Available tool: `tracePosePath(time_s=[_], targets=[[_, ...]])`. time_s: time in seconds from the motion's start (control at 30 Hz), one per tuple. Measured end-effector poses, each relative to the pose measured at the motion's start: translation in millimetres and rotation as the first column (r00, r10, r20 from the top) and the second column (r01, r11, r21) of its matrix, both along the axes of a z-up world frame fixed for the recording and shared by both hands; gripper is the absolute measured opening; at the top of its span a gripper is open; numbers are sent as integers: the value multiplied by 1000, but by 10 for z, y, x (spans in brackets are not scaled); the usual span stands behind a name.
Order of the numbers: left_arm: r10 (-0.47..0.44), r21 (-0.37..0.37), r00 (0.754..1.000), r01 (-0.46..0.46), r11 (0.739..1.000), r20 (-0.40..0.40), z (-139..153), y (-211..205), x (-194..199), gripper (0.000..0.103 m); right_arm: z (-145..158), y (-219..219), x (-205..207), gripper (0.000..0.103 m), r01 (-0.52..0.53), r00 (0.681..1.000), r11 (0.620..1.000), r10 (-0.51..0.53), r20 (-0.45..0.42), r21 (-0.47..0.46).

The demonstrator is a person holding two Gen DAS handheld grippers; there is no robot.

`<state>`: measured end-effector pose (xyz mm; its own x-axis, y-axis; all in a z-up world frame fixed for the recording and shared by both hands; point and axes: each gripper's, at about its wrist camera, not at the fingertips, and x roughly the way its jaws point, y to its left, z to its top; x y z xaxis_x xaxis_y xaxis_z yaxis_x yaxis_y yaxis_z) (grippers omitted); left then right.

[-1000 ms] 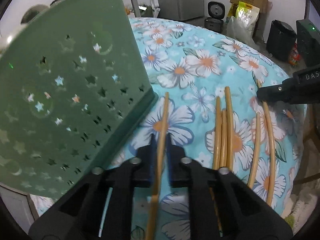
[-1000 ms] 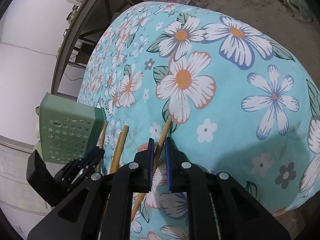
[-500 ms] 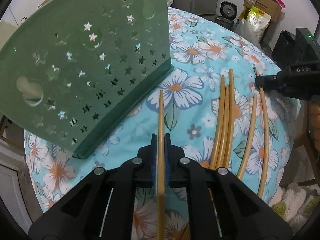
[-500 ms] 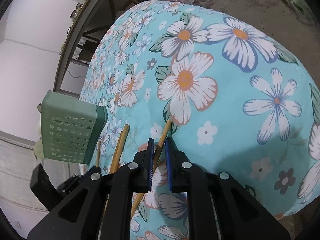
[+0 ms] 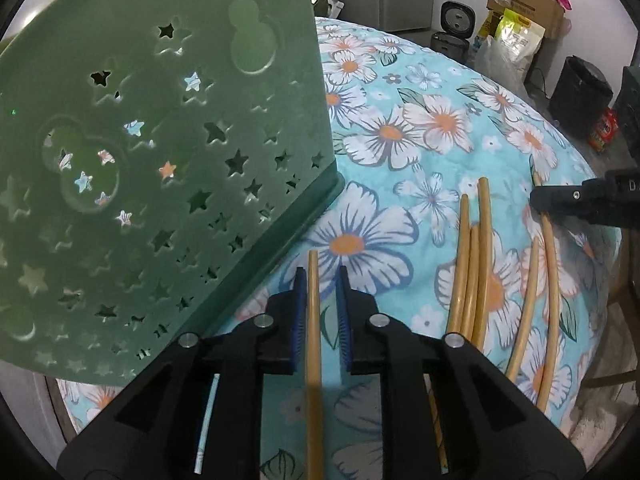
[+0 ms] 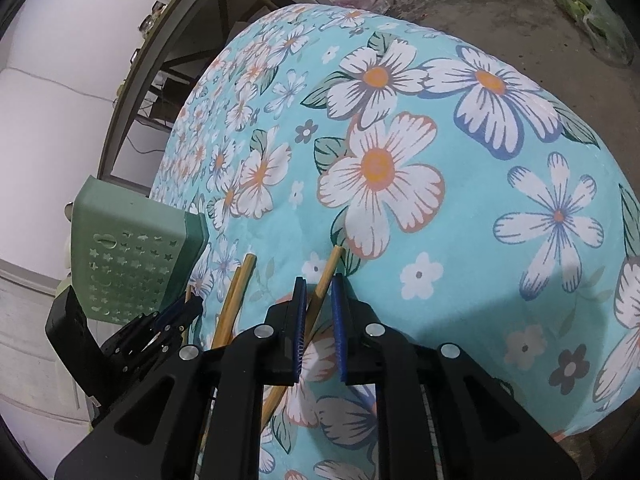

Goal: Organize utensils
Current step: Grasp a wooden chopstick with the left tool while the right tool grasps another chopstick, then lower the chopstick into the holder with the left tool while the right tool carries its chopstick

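Note:
A green plastic utensil holder (image 5: 160, 168) with star cut-outs stands on the floral tablecloth at the left; it also shows in the right wrist view (image 6: 128, 256). My left gripper (image 5: 322, 280) has its jaws slightly apart around one bamboo chopstick (image 5: 313, 320) that lies between them. Several more chopsticks (image 5: 476, 264) lie on the cloth to the right. My right gripper (image 6: 318, 288) straddles another chopstick (image 6: 324, 276) with a small gap at each side. It shows in the left wrist view (image 5: 580, 200) at the right edge.
The round table's flowered cloth (image 6: 460, 184) falls away at its edges. Boxes, bags and a rice cooker (image 5: 454, 38) stand on the floor behind. A metal shelf frame (image 6: 160, 60) stands past the table's far side.
My left gripper's jaws have opened from around the chopstick, which has slid back so less of it shows ahead. The holder now looms closer. The right gripper's jaws have opened slightly.

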<state>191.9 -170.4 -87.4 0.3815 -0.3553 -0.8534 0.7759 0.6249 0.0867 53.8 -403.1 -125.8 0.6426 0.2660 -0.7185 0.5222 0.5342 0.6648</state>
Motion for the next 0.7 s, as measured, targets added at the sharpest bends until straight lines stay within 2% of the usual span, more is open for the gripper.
tracePosePath(time_s=[0.03,0.17,0.33,0.5,0.7], targets=[[1,-3,1000,-1,1000,5,-1,1,-8,5,-2,4,-3,12,4,1000,1000,-4,1,0],[14,-15,1000,-14,1000,14,19,-49,-16,5,13,14,-6,12,9,1000,1000,-9,5,-7],[37,-66,998,-34,997,45,300,131,-78,5,139,33,-75,11,11,999,1000,-10,41,-15],[61,-151,994,-46,988,93,777,366,-169,5,490,79,-144,8,4,993,996,6,115,-92],[126,-296,983,-82,952,134,1495,809,-271,5,1036,196,-241,6,-8,974,968,64,216,-252]])
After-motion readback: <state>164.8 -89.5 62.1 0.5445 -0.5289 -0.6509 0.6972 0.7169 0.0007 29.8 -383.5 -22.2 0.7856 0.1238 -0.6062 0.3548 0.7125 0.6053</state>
